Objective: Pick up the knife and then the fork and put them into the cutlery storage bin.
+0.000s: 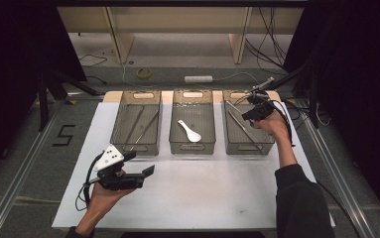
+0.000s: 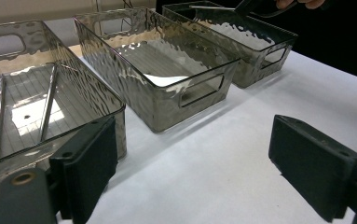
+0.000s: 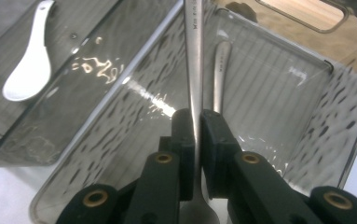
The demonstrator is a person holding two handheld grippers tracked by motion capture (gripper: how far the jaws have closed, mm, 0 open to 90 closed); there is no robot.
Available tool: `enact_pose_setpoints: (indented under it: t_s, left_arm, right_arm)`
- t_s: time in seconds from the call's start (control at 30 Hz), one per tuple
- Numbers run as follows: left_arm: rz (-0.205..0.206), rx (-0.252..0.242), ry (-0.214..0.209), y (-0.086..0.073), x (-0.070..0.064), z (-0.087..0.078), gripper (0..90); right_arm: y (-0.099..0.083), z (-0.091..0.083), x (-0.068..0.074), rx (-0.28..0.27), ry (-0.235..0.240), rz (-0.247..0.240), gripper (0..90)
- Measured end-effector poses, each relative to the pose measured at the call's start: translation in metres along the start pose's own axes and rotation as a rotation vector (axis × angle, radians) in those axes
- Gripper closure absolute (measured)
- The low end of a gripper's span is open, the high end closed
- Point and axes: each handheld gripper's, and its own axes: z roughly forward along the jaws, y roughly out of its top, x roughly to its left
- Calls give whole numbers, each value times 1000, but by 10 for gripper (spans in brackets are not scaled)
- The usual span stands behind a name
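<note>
Metal utensil [image 3: 193, 60] clamped between right gripper [image 3: 197, 140] fingers [image 3: 183, 135], handle running up and away from the pads, bowl or tine end below the pads and cut off at bottom edge, so cannot tell spoon or fork. It hangs over the right bin [image 3: 306, 154], above its floor, not touching it. Second metal utensil [image 3: 219, 70] lies on that bin's floor just beside the held one. In high view right gripper [image 1: 257, 110] sits over right bin [image 1: 247, 144] near its far end.

Middle bin [image 1: 192, 146] holds white spoon [image 1: 190, 131], bowl toward the near side; its wall stands between the spoon and the held utensil. Left bin [image 1: 135, 146] holds two long metal pieces [image 1: 140, 124], lying apart.

Left gripper [image 1: 140, 173] rests low over white tabletop [image 1: 202, 193] near the left bin's front, fingers [image 2: 313, 161] wide apart, nothing between them.
</note>
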Motion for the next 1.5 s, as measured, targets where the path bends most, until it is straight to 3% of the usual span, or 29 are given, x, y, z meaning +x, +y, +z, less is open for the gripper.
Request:
enact_pose_setpoints:
  t_s: [0.5,0.73,1.13,1.3,1.5]
  left_arm:
    - [0,0,0,0,0,0,149]
    - [0,1,0,0,0,0,150]
    - [0,1,1,0,0,0,149]
    - [-2,1,1,0,0,0,150]
    - [-10,-3,1,0,0,1,149]
  right_arm:
    - [-12,21,-6,32,-17,60,848]
    - [-13,27,-2,24,11,71,833]
    - [-12,15,5,-20,50,48,628]
    - [-16,5,12,-76,75,36,494]
    - [-22,-9,25,-148,106,24,412]
